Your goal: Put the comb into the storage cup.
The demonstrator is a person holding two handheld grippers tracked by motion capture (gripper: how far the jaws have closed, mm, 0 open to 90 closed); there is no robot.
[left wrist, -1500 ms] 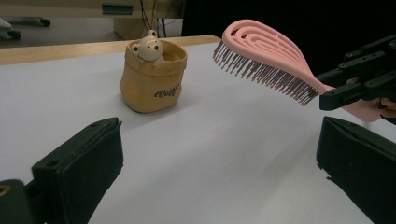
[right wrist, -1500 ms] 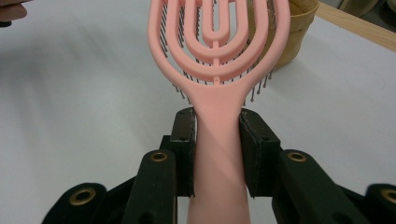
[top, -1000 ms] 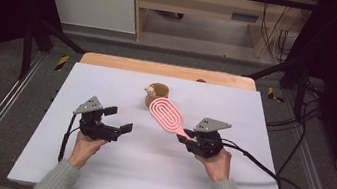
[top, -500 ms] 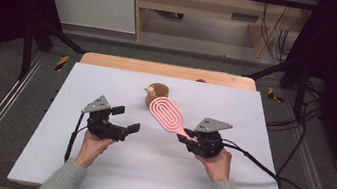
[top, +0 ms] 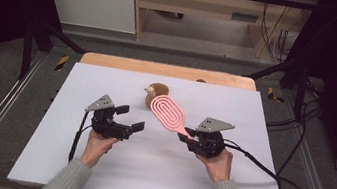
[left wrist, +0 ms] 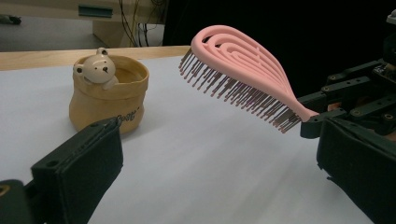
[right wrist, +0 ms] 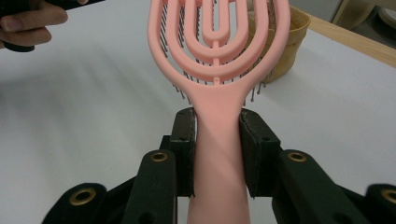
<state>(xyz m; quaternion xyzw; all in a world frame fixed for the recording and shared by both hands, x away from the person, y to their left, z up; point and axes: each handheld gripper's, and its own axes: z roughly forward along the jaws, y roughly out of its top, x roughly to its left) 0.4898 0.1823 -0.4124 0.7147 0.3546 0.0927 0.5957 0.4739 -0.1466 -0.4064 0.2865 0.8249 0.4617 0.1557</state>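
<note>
Right gripper [top: 189,137] jaws pinch the pink brush [top: 168,114] by its handle, head raised over mid-tabletop, bristles down, just in front of the tan bear pot [top: 152,93] near the far edge. Left gripper [top: 131,118] jaws spread, empty. Looks like a handover: bring the left in on the neck, square to it, clamp before the right lets go. Brush is smooth hard plastic, looped open oval head; the pot looks soft and crinkled.
</note>
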